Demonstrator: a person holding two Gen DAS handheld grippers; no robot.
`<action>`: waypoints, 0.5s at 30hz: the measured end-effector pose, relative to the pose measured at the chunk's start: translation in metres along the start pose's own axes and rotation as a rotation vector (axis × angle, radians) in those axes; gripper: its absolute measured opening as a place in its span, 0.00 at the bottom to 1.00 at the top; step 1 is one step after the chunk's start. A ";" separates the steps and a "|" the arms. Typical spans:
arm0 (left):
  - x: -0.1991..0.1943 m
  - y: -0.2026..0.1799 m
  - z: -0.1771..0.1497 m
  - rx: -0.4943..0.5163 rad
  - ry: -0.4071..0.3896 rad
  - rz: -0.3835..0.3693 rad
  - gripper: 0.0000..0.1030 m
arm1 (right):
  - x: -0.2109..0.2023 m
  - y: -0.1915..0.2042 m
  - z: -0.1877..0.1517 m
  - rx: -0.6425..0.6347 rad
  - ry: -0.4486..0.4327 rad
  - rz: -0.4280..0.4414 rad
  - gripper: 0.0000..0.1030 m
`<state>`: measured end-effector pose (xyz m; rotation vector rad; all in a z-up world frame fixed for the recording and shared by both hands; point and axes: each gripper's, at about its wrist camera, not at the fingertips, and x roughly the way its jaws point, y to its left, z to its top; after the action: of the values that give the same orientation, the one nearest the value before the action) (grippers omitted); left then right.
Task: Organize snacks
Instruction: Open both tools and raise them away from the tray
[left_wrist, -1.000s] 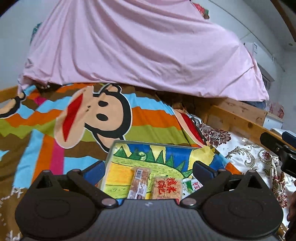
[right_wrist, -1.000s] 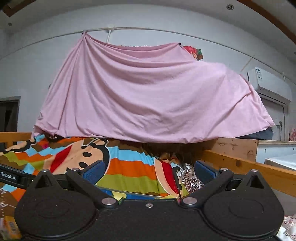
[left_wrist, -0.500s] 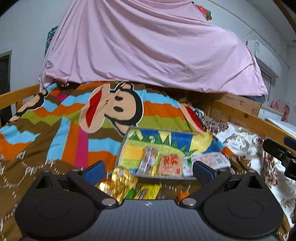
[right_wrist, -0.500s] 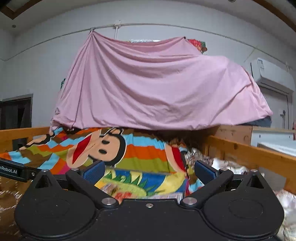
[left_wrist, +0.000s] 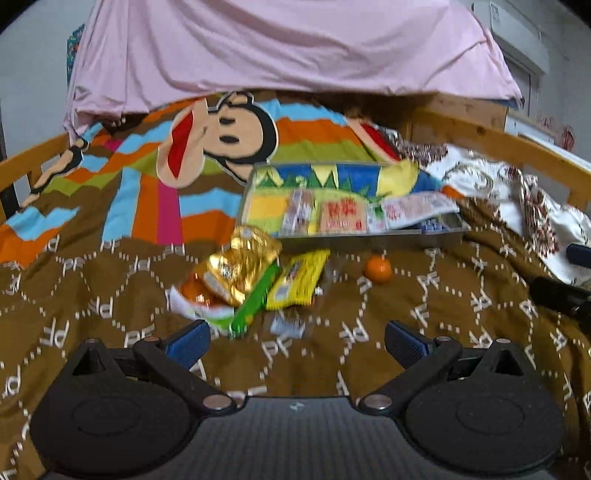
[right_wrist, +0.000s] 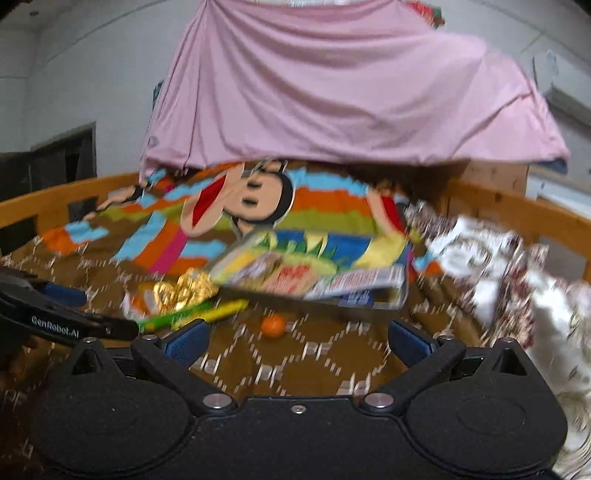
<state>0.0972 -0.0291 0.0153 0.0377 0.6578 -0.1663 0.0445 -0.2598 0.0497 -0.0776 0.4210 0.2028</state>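
We hold the left gripper (left_wrist: 297, 341) and the right gripper (right_wrist: 297, 341) with jaws spread wide, nothing between them, low in each frame above a brown patterned blanket (left_wrist: 424, 314). Frame centre: a colourful tray (left_wrist: 332, 177) bearing flat snack packets. Just below it, on the blanket: a gold foil bag (left_wrist: 240, 264), a green bar (left_wrist: 255, 301), a yellow packet (left_wrist: 299, 280), and a small orange fruit (left_wrist: 378, 269) apart to the right.
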 end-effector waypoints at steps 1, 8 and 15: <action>0.001 0.000 -0.002 0.001 0.013 0.002 1.00 | 0.004 0.002 -0.003 -0.003 0.019 0.005 0.99; 0.006 0.000 -0.012 0.008 0.069 0.022 1.00 | 0.019 0.007 -0.017 -0.001 0.108 0.065 0.99; 0.017 0.000 -0.010 0.002 0.095 0.033 1.00 | 0.035 0.010 -0.026 -0.001 0.153 0.098 0.99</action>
<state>0.1039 -0.0301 -0.0029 0.0590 0.7518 -0.1338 0.0633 -0.2470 0.0116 -0.0734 0.5778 0.2943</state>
